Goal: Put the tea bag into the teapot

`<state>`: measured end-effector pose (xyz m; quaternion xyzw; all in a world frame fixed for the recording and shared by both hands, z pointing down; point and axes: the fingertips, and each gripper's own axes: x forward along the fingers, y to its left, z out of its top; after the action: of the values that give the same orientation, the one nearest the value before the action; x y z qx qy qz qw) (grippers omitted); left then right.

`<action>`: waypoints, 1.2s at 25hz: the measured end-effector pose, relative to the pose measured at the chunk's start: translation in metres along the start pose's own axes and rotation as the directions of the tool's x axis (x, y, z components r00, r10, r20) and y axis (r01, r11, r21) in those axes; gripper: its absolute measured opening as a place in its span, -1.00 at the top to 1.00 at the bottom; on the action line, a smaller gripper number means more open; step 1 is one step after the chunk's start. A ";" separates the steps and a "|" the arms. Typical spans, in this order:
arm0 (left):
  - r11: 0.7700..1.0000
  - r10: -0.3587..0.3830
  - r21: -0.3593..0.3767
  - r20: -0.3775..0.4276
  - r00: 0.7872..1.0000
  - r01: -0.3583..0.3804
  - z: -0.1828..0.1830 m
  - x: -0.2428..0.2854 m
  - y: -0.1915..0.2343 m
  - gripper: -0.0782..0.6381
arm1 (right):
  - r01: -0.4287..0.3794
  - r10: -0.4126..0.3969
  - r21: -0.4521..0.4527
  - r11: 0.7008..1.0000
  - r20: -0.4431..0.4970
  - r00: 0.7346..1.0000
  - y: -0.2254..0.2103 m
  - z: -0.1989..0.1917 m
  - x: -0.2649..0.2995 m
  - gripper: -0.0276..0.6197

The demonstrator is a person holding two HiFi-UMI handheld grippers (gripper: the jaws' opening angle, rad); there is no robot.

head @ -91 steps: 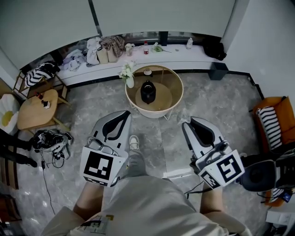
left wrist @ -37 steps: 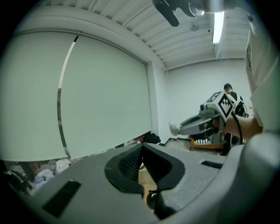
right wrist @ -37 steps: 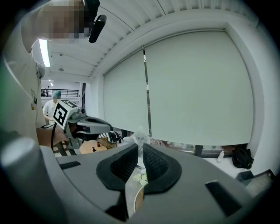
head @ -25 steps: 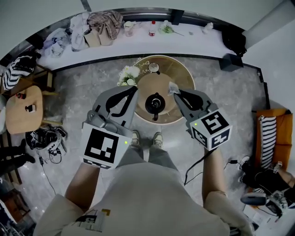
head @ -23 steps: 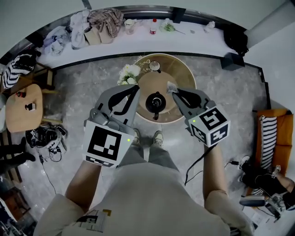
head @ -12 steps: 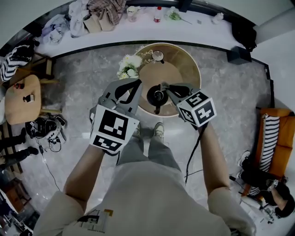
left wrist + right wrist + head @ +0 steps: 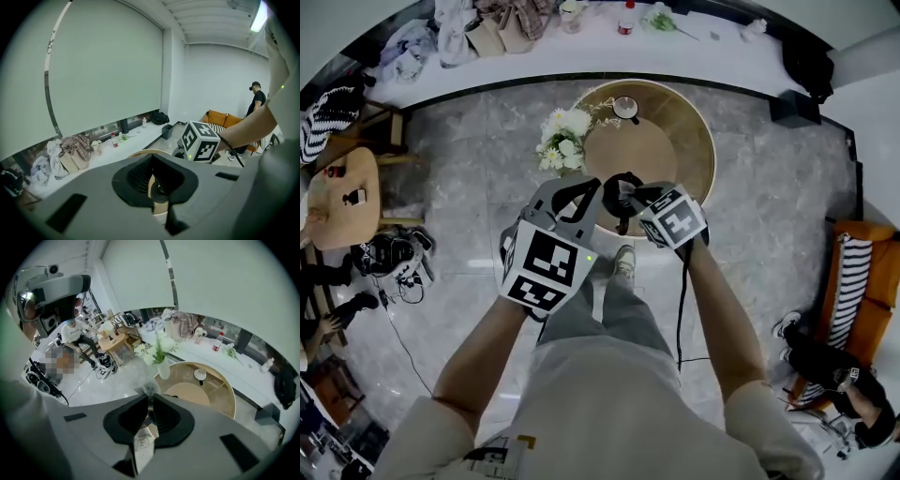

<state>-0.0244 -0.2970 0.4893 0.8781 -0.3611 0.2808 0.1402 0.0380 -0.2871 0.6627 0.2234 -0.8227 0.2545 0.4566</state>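
The carrying step is being judged as nearly done. The tea bag is being pinched between the fingers of the right gripper, which are being kept almost together on it, with its gauzy top showing beyond the fingertips. The bag is being held at the near edge of the round bench, right at the dark teapot, which is being largely covered in the head view by both grippers. The left gripper is being held just beside the right one. Its fingers are being kept closed at the tips with nothing gripped, and a dark round shape is being glimpsed through the hollow between them.

Whether the pot's lid is on cannot be told. The next move is being judged to call for the bag to be centred over the opening and lowered inside before the fingers are parted, with the lid lifted first if it is on.

Room is being limited here. The two grippers are being crowded together over the pot, which stands close to the bench's near edge. A vase of flowers is being kept near on the left. More open bench is being left behind the pot, where only a small cup stands.
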 end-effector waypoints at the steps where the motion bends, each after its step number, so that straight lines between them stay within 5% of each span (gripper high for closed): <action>1: 1.000 -0.005 -0.002 -0.010 1.000 0.005 -0.005 0.005 -0.001 0.76 | -0.003 0.003 0.006 1.000 -0.021 1.000 -0.001 -0.006 0.007 0.81; 19: 0.993 -0.054 -0.118 -0.217 0.975 0.029 -0.122 0.093 0.004 0.76 | -0.028 0.025 -0.011 1.000 -0.250 0.968 -0.037 -0.079 0.111 0.81; 30: 0.984 -0.140 -0.142 -0.266 0.954 0.105 -0.155 0.110 -0.010 0.76 | -0.003 0.009 0.032 0.999 -0.215 0.977 -0.036 -0.084 0.138 0.65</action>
<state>-0.0143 -0.2817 0.6785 0.8406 -0.3000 0.3675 0.2614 0.0470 -0.2812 0.8282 0.1993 -0.7650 0.2916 0.5386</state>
